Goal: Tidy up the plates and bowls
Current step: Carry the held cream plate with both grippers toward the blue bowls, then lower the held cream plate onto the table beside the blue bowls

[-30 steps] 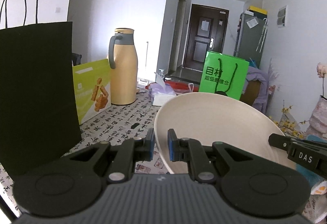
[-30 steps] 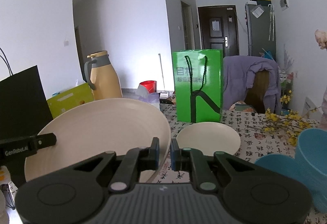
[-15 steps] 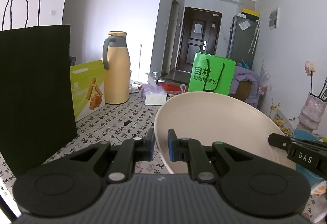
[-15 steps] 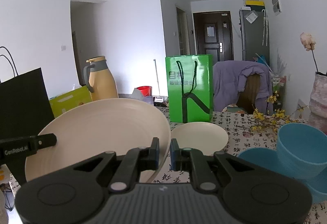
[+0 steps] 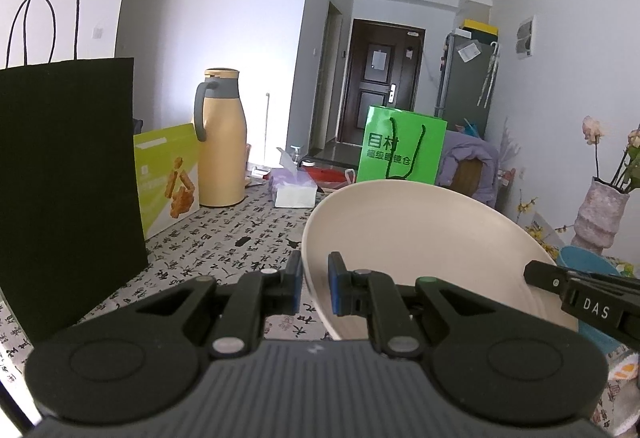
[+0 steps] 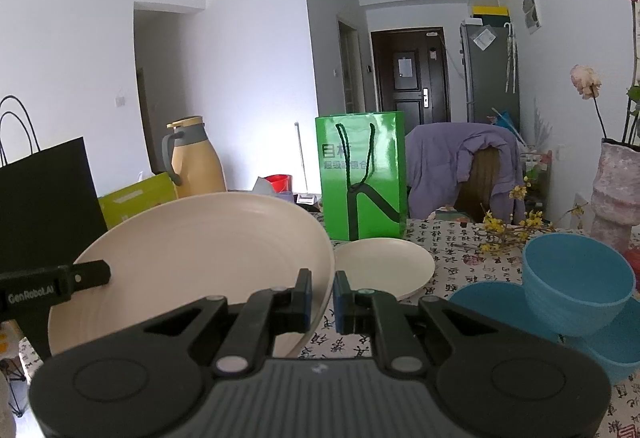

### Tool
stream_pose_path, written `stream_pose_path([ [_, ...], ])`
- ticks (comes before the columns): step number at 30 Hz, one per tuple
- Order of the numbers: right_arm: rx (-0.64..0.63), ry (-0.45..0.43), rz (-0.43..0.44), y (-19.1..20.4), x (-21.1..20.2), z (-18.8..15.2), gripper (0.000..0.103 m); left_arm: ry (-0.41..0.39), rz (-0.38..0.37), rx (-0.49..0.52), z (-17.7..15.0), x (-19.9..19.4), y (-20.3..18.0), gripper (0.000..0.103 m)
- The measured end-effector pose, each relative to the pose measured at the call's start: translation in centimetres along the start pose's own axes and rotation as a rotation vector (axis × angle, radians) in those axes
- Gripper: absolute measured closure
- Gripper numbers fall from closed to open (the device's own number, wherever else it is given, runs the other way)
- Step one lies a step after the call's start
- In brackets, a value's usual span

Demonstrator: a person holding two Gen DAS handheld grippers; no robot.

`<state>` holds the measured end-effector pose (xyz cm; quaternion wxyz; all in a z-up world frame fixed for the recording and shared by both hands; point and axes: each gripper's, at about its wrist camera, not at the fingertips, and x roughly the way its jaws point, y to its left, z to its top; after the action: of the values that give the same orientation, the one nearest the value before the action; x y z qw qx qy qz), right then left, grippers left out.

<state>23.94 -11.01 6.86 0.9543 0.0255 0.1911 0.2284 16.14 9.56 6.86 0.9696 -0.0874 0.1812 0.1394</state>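
A: The desk has a cloth with black writing, and a small cream plate lies on it, low in the middle of the right view.

B: Where's the big cream plate?

A: Up in the air. The left hand-held gripper and right hand-held gripper each pinch one edge.

B: Which is nearer the small plate?

A: The right one, I think; it lies just behind.

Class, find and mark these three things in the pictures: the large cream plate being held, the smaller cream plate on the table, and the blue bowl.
large cream plate (image 6: 192, 258), right wrist view, on its ridged inner face.
smaller cream plate (image 6: 386, 266), right wrist view, on its flat centre.
blue bowl (image 6: 576, 290), right wrist view, on its outer wall.
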Motion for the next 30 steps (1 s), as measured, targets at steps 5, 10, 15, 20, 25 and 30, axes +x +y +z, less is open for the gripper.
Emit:
stream_pose_path([
  [5,0.003,-0.003,-0.002,-0.3,-0.2,-0.3,0.092,-0.002,-0.01,0.006,-0.2,-0.1,-0.1,0.09],
  [10,0.011,-0.008,-0.014,-0.8,-0.7,-0.8,0.092,-0.008,-0.019,0.03,-0.7,-0.3,-0.8,0.09],
  [15,0.024,-0.015,-0.025,-1.4,-1.2,-1.3,0.092,-0.006,-0.031,0.041,-1.2,-0.2,-1.3,0.09],
  [20,0.028,-0.025,-0.042,-1.8,-1.8,-1.8,0.092,-0.007,-0.049,0.057,-1.8,-0.4,-2.0,0.09],
  [25,0.044,-0.022,-0.049,-2.6,-2.3,-2.5,0.092,-0.004,-0.071,0.066,-2.2,-0.7,-2.6,0.09],
  [30,0.055,-0.027,-0.062,-3.3,-3.0,-2.9,0.092,-0.01,-0.087,0.083,-2.6,-1.1,-3.5,0.09],
])
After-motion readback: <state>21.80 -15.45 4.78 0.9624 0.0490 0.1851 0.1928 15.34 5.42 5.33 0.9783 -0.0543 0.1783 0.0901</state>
